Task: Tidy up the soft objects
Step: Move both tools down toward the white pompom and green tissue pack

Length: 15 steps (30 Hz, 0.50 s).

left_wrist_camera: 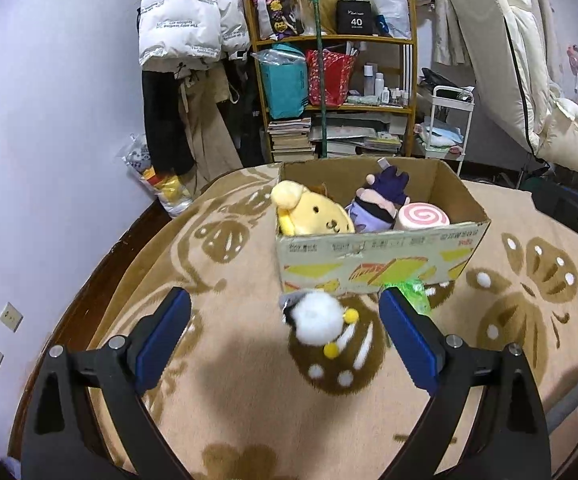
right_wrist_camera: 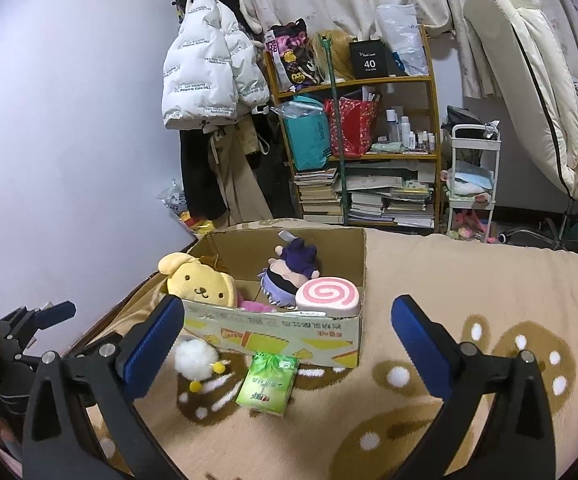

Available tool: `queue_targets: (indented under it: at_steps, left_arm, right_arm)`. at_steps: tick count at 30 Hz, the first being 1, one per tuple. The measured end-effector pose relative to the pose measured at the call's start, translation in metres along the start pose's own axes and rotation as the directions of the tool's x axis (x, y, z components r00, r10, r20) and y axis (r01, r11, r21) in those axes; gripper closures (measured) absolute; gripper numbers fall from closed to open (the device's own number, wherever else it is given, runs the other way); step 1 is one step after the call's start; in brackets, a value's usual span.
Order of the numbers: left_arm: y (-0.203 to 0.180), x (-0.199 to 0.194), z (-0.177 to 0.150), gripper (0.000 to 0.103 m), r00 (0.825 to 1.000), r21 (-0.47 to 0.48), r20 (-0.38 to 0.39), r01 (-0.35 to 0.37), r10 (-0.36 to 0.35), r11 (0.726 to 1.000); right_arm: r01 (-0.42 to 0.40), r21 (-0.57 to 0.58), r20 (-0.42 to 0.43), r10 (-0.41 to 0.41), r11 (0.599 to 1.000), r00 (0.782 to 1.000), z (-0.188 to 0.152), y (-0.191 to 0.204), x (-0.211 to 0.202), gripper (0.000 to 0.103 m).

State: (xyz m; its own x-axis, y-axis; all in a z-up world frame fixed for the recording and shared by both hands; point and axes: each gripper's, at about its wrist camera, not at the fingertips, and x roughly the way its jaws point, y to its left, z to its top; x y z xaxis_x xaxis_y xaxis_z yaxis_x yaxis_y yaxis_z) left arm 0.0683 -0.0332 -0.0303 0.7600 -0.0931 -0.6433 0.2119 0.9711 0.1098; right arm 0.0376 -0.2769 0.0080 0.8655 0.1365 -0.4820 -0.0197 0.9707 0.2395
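Note:
A cardboard box stands on the patterned blanket. Inside lie a yellow dog plush, a purple doll and a pink swirl roll cushion. In front of the box lie a white fluffy toy with yellow pompoms and a green tissue pack, half hidden behind a finger in the left wrist view. My left gripper is open above the white toy. My right gripper is open and holds nothing, short of the box.
The beige and brown blanket covers a bed that ends at a wall on the left. Behind stand a cluttered wooden shelf, a white trolley and hanging coats. The other gripper's black frame shows at the left edge.

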Motion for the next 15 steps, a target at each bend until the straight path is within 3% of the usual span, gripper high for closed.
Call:
queue_targets:
  at_steps: [6,15]
  left_arm:
    - [0.005,-0.007,-0.001,0.008,1.000,-0.015,0.008,0.005,-0.005,1.000]
    - [0.003,0.013,-0.005,0.008,0.998,-0.008,-0.059,0.010,-0.011,1.000]
  right_arm:
    - [-0.001,-0.009,-0.004,0.001,1.000,1.000,-0.003,0.004,-0.003,0.000]
    - [0.007,-0.038,-0.043,-0.009,0.999,0.999,-0.013,0.009,0.006,0.000]
